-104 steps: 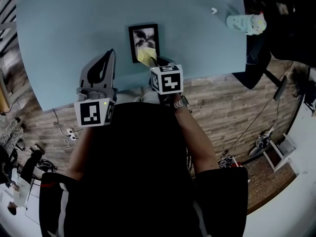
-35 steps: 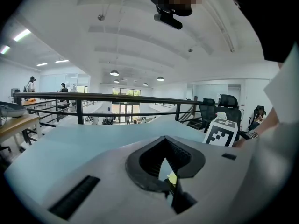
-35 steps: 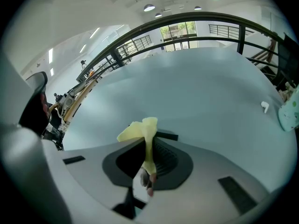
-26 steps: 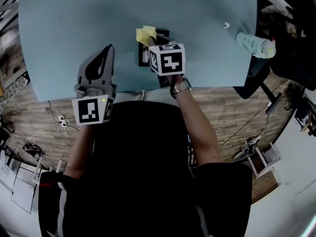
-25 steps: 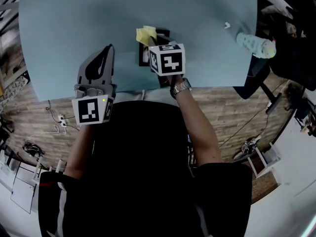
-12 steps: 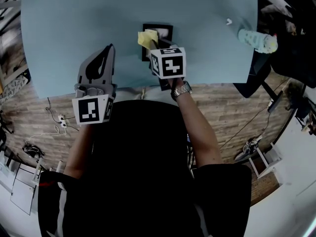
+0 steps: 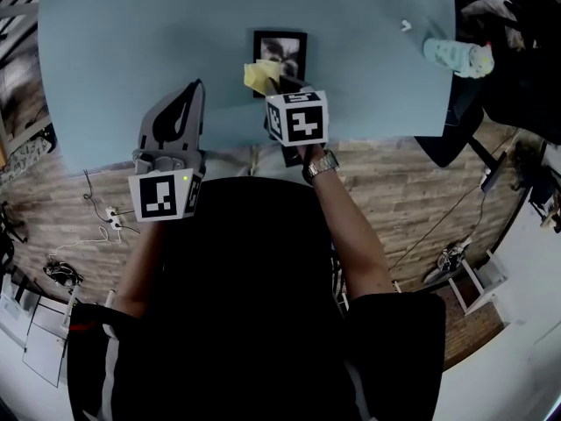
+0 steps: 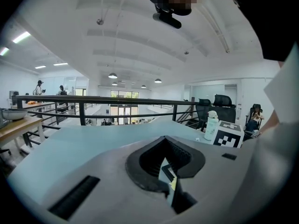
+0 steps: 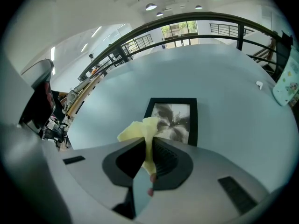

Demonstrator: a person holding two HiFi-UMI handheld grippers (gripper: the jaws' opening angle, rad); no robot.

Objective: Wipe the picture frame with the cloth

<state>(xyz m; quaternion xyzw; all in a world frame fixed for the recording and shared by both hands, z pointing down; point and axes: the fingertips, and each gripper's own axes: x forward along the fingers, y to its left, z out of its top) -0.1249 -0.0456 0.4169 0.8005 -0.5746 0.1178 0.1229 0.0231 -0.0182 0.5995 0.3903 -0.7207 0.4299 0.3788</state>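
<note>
Cloth [image 9: 140, 127], yellow and bunched, is pinched in the closed jaws of your right gripper [image 9: 148, 158], its loose end over the near left corner of the picture frame [image 9: 172, 118], which lies flat on the blue table [image 7: 131, 42]. Your left gripper [image 8: 165, 162] hovers empty, jaws together, well left of the frame above the table's near edge.

To us the yellow cloth [image 9: 140, 127] looks soft and crumpled, the black picture frame [image 9: 150, 107] smooth. We see a matt, smooth table top [image 7: 131, 42] and a wood-plank floor [image 7: 412, 174].

One picture frame [image 7: 282, 49], one yellow cloth [image 7: 259, 75], one bottle [image 7: 456, 57], one table [image 7: 131, 51]
</note>
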